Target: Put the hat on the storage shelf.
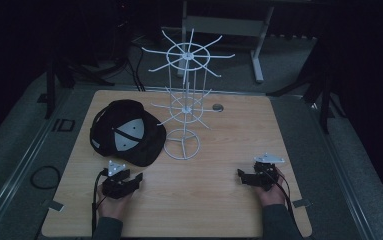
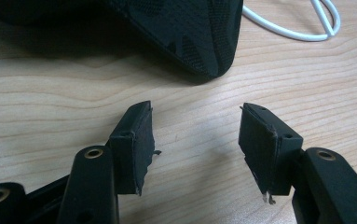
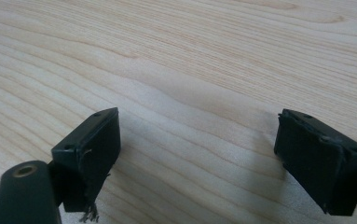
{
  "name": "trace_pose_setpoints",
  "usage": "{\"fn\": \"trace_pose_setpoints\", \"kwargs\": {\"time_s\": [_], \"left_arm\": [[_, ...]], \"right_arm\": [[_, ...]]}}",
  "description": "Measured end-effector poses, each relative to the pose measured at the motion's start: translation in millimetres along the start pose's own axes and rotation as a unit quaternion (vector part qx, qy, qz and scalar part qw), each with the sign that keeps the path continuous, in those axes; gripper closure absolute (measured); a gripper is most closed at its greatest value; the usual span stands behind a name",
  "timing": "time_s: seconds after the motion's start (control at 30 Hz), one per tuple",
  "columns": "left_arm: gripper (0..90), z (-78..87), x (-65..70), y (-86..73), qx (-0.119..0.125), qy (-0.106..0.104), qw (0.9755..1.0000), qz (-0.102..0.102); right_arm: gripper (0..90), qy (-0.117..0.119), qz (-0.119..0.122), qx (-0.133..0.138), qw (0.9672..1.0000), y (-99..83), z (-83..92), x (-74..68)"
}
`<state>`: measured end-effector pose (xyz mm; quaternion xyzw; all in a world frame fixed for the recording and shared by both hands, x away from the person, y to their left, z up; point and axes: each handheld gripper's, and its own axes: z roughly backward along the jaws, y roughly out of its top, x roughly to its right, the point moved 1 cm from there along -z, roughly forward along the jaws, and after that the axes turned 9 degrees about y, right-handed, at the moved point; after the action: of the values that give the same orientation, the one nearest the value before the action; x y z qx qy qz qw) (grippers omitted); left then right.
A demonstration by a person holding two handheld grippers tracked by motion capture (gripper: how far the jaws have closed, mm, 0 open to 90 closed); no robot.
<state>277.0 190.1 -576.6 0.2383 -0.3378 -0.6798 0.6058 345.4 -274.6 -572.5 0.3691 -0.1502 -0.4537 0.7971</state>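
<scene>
Black fabric cap (image 1: 127, 132) lies near left tongs (image 1: 138, 178); both tongs, right (image 1: 240, 175) included, gape empty. Recommend gripping the brim squarely.

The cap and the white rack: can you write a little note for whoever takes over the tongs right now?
Left tongs: open, nothing held, low over the table, just short of the cap's brim.
Right tongs: open, nothing held, over bare wood at the right.
Cap: black, lies on the table left of the rack's base, apart from both tongs.
Rack: white wire, upright, its arms bare.
Done: nothing picked up yet.
Left: probably grip the cap and hang it on the rack.
</scene>
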Motion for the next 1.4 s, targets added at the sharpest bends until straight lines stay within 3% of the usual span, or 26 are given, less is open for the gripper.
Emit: {"fn": "trace_pose_setpoints", "kwargs": {"time_s": [0.47,0.9,1.4], "left_arm": [[45.7,0.3,0.7,0.5,-0.003,0.010,0.9999,-0.008],[47.1,-0.6,5.5,5.8,-0.024,0.031,0.9981,-0.048],[46.7,-5.1,4.3,9.4,-0.021,0.035,0.9986,-0.035]], "right_arm": [[14.2,0.000,0.000,0.000,1.0000,0.0,0.0,0.0],[14.2,0.000,0.000,0.000,1.0000,0.0,0.0,0.0],[14.2,0.000,0.000,0.000,1.0000,0.0,0.0,0.0]]}}
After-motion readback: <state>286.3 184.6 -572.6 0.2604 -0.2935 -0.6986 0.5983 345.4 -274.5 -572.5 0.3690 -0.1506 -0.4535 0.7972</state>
